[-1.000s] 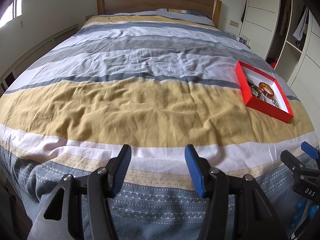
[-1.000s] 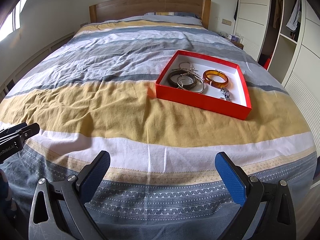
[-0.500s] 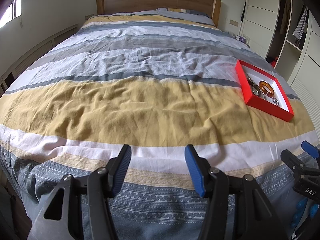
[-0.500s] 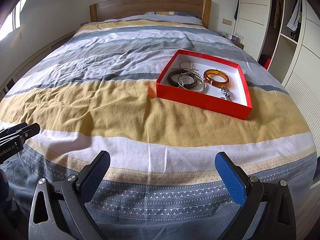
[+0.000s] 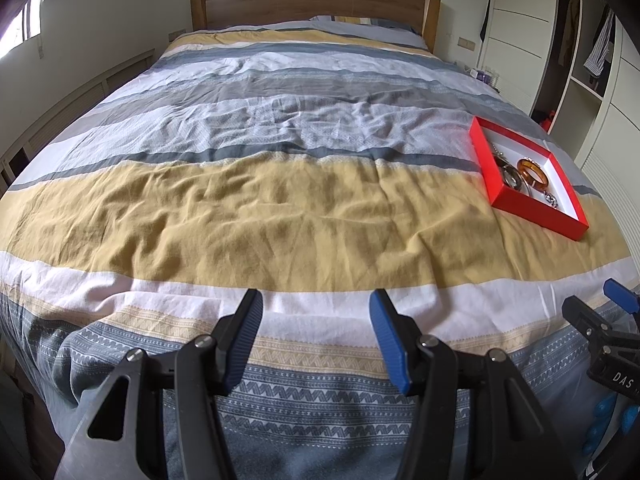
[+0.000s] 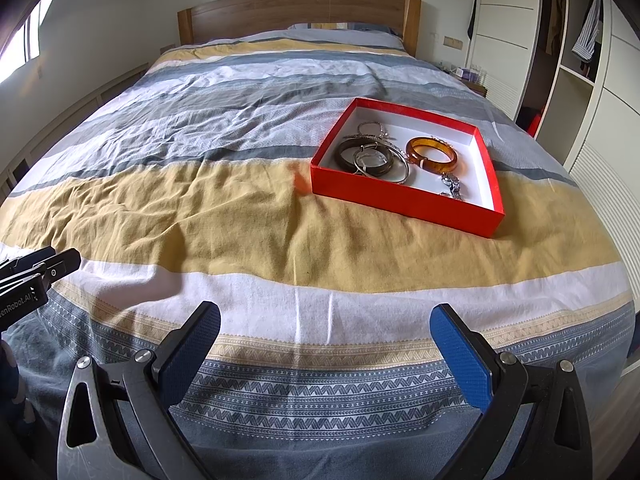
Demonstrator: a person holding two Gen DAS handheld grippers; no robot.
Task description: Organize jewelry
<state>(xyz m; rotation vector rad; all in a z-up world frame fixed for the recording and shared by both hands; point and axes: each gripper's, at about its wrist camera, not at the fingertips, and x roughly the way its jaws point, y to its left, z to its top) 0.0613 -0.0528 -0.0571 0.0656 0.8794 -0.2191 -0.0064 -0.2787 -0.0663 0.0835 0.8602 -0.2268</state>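
A red tray (image 6: 400,196) with a white inside lies on the striped bedcover, right of centre; it also shows in the left wrist view (image 5: 536,216). In it lie an amber bangle (image 6: 432,155), a dark bangle (image 6: 352,152), thin silver bangles (image 6: 384,160) and chain pieces (image 6: 452,186). The amber bangle also shows in the left wrist view (image 5: 532,172). My left gripper (image 5: 316,320) is open and empty over the foot of the bed. My right gripper (image 6: 326,336) is open wider and empty, well short of the tray.
The bed (image 6: 200,208) fills both views, with a wooden headboard (image 6: 296,12) at the far end. White wardrobes and open shelves (image 6: 580,60) stand along the right side. A low wall ledge runs along the left (image 5: 80,92).
Both grippers have stayed almost still. The views shifted only slightly; nothing was taken or let go.
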